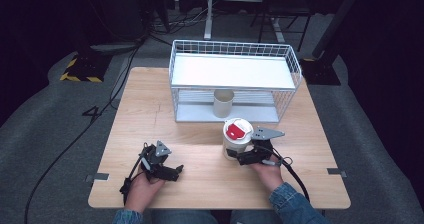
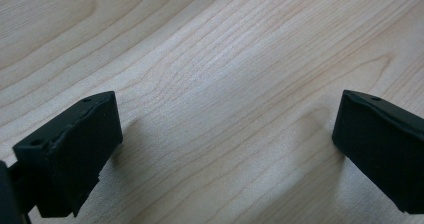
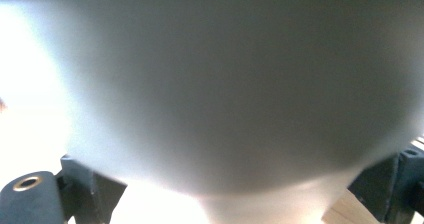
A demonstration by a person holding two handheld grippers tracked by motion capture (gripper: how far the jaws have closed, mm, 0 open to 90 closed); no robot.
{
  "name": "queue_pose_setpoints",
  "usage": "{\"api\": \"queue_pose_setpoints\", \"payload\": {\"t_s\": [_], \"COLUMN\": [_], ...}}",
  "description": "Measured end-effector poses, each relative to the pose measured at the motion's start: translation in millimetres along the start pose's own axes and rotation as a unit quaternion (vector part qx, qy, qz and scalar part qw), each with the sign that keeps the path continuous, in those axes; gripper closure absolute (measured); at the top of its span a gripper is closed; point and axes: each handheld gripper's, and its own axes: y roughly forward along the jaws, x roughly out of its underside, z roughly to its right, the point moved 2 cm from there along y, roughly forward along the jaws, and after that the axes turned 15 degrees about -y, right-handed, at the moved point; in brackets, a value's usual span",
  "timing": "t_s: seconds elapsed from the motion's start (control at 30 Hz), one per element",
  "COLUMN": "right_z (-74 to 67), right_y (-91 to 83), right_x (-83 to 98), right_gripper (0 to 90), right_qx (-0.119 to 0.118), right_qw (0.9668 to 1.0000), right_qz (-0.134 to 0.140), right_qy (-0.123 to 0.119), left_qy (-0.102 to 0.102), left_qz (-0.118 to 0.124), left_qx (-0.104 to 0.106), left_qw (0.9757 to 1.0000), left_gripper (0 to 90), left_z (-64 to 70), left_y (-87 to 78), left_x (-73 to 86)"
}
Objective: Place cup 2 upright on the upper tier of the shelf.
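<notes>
Gripping the white cup (image 1: 237, 140) with my right tool (image 1: 243, 155): jaws sit either side of its lower body, clenched on it. Cup has a white lid with a red tab on top, standing upright on the desk (image 1: 150, 114), right of centre and just in front of the wire rack (image 1: 235, 79). In the right gripper view the cup wall (image 3: 240, 94) is pressed up close, blurred grey, with my jaw tips at the bottom corners on both sides of it.

Left tool (image 1: 161, 165) is released. Left gripper view shows both jaws wide apart over bare wood (image 2: 220, 84), nothing between them. It sits at the near-left part of the desk, well apart from the cup, my left hand (image 1: 142, 186) wrapped around it from below.

Rack is white wire, two levels, at the far middle of the desk. White panel on the upper level. A second cup (image 1: 223, 103), plain beige and lidless, stands upright on the lower shelf near the rack's middle, behind the lidded cup and apart from it.

Right hand (image 1: 267, 174) comes in from the bottom edge, denim sleeve visible, cable trailing off the right tool toward the desk's near edge.
</notes>
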Motion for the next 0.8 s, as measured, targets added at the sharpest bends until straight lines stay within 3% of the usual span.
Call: {"api": "queue_pose_setpoints", "payload": {"t_s": [0.8], "right_z": [-1.5], "right_y": [-1.6], "right_x": [-2.0], "right_gripper": [11.9], "right_qx": [0.006], "right_qw": [0.9996], "right_qz": [-0.003], "right_qy": [-0.026], "left_qy": [-0.001], "left_qz": [-0.001], "left_qx": [0.0], "left_qw": [1.0], "left_gripper": [0.2], "left_z": [0.1], "left_y": [0.0], "left_x": [0.1]}}
